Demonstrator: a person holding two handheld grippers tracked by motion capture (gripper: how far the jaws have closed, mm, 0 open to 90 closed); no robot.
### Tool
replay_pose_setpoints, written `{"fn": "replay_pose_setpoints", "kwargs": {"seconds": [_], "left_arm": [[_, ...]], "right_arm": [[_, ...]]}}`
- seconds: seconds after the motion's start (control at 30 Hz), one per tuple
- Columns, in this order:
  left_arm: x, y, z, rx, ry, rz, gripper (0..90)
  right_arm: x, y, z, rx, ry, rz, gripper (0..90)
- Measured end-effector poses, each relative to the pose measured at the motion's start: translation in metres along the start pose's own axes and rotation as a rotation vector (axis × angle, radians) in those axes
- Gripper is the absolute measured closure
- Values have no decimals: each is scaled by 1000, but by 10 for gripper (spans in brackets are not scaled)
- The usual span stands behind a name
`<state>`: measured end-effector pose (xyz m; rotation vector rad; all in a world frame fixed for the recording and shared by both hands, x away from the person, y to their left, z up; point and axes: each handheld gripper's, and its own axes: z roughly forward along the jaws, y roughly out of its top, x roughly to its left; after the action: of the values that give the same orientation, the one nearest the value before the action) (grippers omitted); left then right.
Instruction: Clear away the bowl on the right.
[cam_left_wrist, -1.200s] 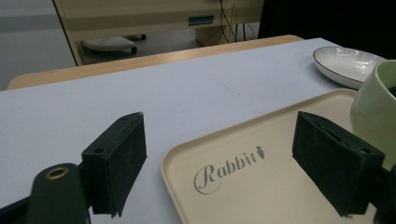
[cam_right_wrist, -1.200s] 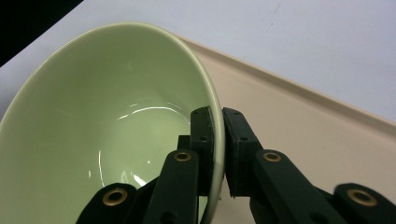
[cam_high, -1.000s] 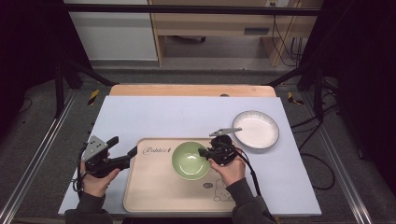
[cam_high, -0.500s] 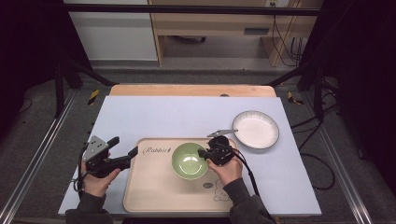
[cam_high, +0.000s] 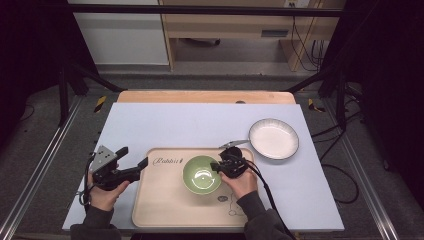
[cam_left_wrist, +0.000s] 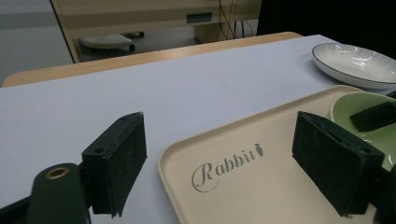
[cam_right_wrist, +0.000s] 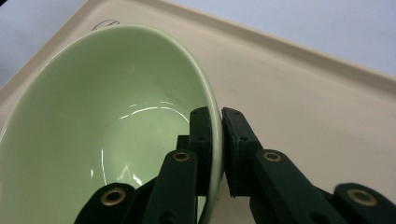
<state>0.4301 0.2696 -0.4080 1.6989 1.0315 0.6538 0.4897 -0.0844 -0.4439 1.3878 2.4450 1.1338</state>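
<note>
**Bowl and right claw shift slightly**

Over the last second the right claw (cam_high: 218, 166) has drawn back a little toward the person, away from the plate (cam_high: 274, 138), so more of the spoon (cam_high: 234, 144) beyond the claw now shows. The bowl (cam_high: 202, 174), its rim pinched between this claw's jaws, has come with it and sits a touch nearer the person on the tray (cam_high: 165, 210). The right hand (cam_high: 243, 181) has moved back along with the claw.
</note>
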Motion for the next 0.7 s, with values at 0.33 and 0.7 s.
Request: {"fn": "replay_pose_setpoints", "kwargs": {"seconds": [0.33,0.7], "left_arm": [[0,0,0,2,0,-1,172],[0,-1,1,6,-1,2,172]], "right_arm": [[-1,-1,3,9,-1,10,836],[-5,-3,7,13,-7,12,840]]}}
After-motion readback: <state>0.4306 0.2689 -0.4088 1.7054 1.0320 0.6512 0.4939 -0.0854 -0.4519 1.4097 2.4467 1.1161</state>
